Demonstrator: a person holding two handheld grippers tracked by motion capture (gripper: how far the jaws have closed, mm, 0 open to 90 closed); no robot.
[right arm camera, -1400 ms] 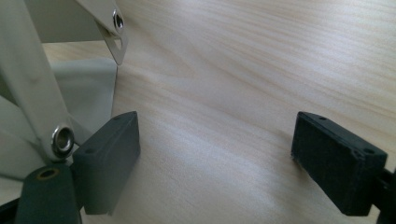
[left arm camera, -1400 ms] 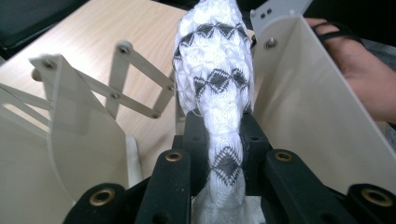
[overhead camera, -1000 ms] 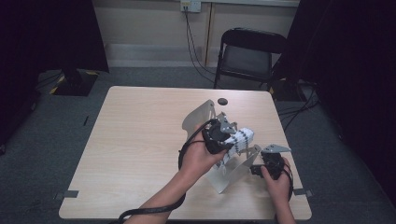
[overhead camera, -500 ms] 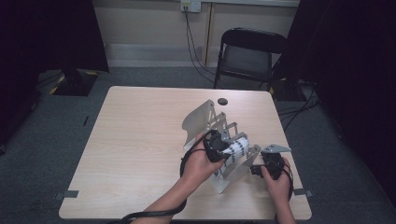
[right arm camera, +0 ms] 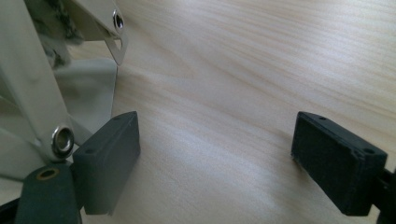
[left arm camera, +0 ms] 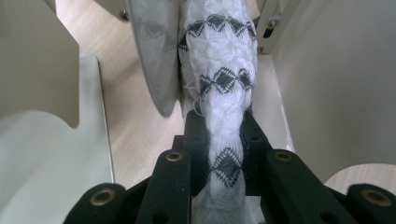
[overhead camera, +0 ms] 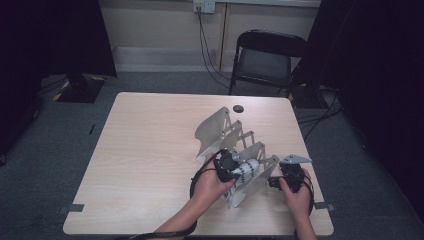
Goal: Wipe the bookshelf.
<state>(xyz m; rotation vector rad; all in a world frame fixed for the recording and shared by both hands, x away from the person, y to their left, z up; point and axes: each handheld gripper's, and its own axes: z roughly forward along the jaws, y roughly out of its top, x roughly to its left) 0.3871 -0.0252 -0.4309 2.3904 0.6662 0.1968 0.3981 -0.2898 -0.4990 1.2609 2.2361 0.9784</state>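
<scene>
A white accordion rack (overhead camera: 220,130) of upright panels stands on the wooden table (overhead camera: 150,150). My left gripper (overhead camera: 232,167) is shut on a white sock (overhead camera: 245,170) with grey diamond patterns, low between two of the rack's near panels. In the left gripper view the sock (left arm camera: 219,70) runs up from between the jaws of that gripper (left arm camera: 224,135), with rack panels (left arm camera: 336,84) on both sides. My right gripper (overhead camera: 280,180) rests at the rack's near right corner. It (right arm camera: 215,140) stands open over bare table, one finger (right arm camera: 109,154) next to a riveted strut of the rack (right arm camera: 28,93).
A small black round object (overhead camera: 238,108) lies near the table's far edge, behind the rack. A black folding chair (overhead camera: 267,60) stands beyond the table. The table's left half (overhead camera: 130,160) is bare wood. Cables trail from the left hand toward the near edge.
My left hand has come down with the sock, from above the rack to between its near panels. The right gripper has stayed put.
</scene>
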